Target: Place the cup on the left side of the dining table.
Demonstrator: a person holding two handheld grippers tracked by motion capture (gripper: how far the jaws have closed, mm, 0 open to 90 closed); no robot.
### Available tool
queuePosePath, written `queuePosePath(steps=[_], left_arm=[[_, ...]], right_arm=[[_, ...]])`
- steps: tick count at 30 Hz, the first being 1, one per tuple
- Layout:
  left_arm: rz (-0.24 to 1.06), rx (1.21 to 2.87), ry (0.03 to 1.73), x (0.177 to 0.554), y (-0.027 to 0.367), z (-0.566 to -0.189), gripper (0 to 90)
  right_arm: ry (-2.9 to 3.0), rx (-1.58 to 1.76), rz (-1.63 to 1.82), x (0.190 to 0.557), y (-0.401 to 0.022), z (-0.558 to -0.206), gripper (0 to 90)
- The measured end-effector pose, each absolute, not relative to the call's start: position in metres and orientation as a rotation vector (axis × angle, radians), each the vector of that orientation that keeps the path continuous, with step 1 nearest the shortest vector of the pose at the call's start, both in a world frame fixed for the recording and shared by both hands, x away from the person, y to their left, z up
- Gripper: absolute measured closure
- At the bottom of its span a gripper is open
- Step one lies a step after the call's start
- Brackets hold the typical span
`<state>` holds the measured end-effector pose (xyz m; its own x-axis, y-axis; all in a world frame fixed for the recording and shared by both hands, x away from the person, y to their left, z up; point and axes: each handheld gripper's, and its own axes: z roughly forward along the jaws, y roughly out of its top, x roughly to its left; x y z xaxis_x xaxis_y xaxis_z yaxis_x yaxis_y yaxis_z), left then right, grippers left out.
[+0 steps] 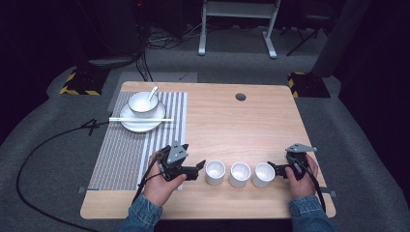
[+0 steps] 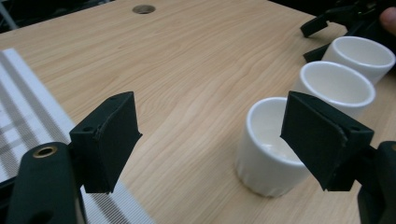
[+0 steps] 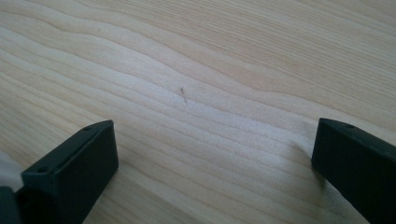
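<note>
Three cups in a row, my jaws at either end

High view: left gripper [image 1: 199, 168] sits open just beside the left cup [image 1: 215, 172]; right gripper [image 1: 273, 169] by the right cup [image 1: 263, 174]. Left gripper view: cup [image 2: 271, 147] partly behind one jaw, unclamped — glazed, slippery, breakable, so I'd pinch its wall. Right gripper view: jaws wide over bare table [image 3: 196, 70].

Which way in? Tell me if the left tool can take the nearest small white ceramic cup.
Probably yes: the left tool is open beside the nearest small white ceramic cup, with only bare wooden table between them; the neighbouring cup stands apart behind it.
</note>
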<state>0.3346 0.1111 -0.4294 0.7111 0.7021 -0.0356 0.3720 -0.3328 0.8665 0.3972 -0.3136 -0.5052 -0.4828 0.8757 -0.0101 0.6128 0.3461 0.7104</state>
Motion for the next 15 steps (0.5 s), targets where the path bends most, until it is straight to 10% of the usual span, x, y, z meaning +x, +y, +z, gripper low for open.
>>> queuePosePath(steps=[15], left_arm=[[0.326,1.986,0.726,0.335,0.065,-0.441,20.6]], right_arm=[[2.225,1.307,0.920,0.397,-0.314,-0.505,0.3]])
